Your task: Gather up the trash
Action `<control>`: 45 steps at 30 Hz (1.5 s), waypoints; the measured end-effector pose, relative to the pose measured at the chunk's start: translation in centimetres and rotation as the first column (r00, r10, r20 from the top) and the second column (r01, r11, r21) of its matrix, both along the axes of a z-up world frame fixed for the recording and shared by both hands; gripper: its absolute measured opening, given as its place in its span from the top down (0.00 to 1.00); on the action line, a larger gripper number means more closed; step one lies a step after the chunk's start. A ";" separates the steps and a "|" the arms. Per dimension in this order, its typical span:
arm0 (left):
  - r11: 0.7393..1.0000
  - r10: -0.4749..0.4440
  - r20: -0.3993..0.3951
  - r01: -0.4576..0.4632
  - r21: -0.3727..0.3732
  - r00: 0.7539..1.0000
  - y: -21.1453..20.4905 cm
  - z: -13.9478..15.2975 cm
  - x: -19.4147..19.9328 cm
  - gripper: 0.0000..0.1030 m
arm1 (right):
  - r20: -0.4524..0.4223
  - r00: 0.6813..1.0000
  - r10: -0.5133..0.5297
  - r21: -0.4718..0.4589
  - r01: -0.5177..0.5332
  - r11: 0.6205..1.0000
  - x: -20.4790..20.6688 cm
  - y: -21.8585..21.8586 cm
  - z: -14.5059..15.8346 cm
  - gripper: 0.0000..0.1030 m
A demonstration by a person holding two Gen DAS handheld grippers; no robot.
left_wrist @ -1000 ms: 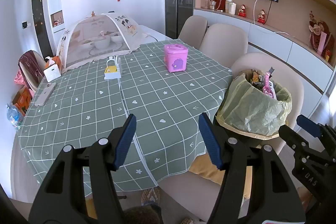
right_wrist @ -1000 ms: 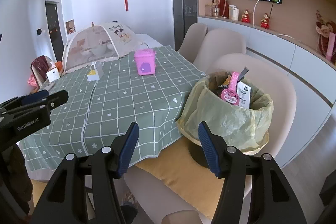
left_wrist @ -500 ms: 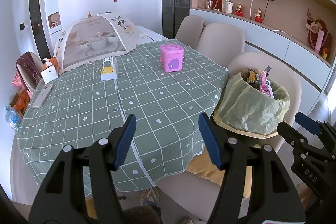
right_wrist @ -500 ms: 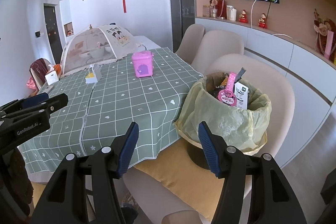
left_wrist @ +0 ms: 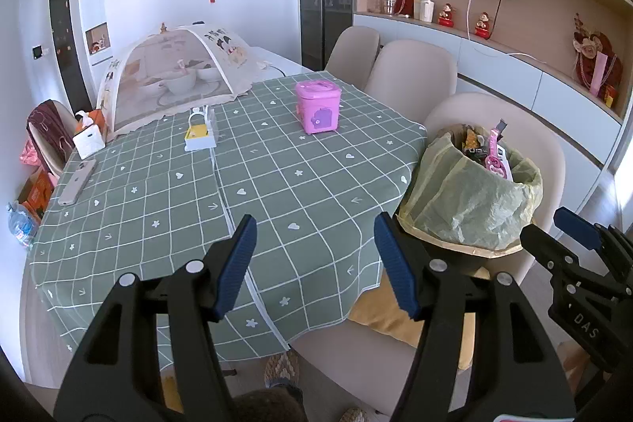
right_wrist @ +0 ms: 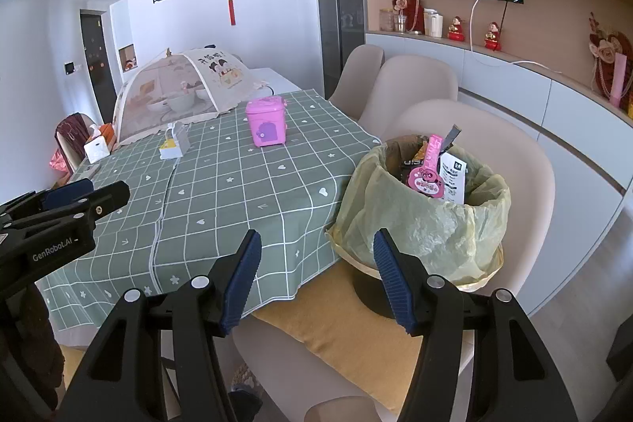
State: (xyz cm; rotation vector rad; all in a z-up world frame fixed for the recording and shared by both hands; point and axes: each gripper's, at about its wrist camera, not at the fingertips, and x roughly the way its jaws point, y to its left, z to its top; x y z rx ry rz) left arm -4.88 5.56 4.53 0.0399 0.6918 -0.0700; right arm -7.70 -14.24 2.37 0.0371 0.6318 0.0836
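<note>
A trash bin with a yellow-green liner (left_wrist: 470, 200) (right_wrist: 431, 224) stands on a beige chair by the table's near right corner. It holds several wrappers, with a pink package (right_wrist: 427, 173) sticking up. My left gripper (left_wrist: 314, 252) is open and empty, above the table's near edge. My right gripper (right_wrist: 316, 263) is open and empty, in front of the bin and short of it. Each gripper also shows at the edge of the other's view: the right gripper (left_wrist: 573, 236) and the left gripper (right_wrist: 79, 192).
The green checked tablecloth (left_wrist: 253, 184) carries a pink box (left_wrist: 318, 107), a small white and yellow item (left_wrist: 199, 133), a phone (left_wrist: 77, 180), a tissue box (left_wrist: 89, 141) and a mesh food cover over bowls (left_wrist: 178, 74). Beige chairs (left_wrist: 411, 74) line the right side. Shelves stand beyond.
Both grippers have drawn back and risen slightly, so the table and bin look a little farther. Both stay open and empty.
</note>
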 end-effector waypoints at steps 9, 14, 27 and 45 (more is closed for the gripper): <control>1.000 -0.001 0.000 0.001 0.000 1.000 0.0 0.0 0.1 0.43 | -0.001 1.000 0.001 0.001 -0.001 1.000 0.0 0.0 0.0 0.46; 1.000 -0.001 0.000 0.001 0.000 1.000 -0.1 0.0 0.0 0.43 | -0.001 1.000 0.000 0.000 0.000 1.000 -0.1 0.2 -0.1 0.46; 1.000 -0.011 -0.006 0.011 -0.004 1.000 -0.1 -0.3 0.0 0.43 | -0.002 1.000 -0.001 0.001 0.001 1.000 0.0 0.2 -0.1 0.46; 1.000 0.015 -0.023 -0.016 -0.012 1.000 0.6 -1.0 0.8 0.43 | -0.021 0.999 -0.027 0.018 0.027 0.999 0.1 0.8 -1.0 0.46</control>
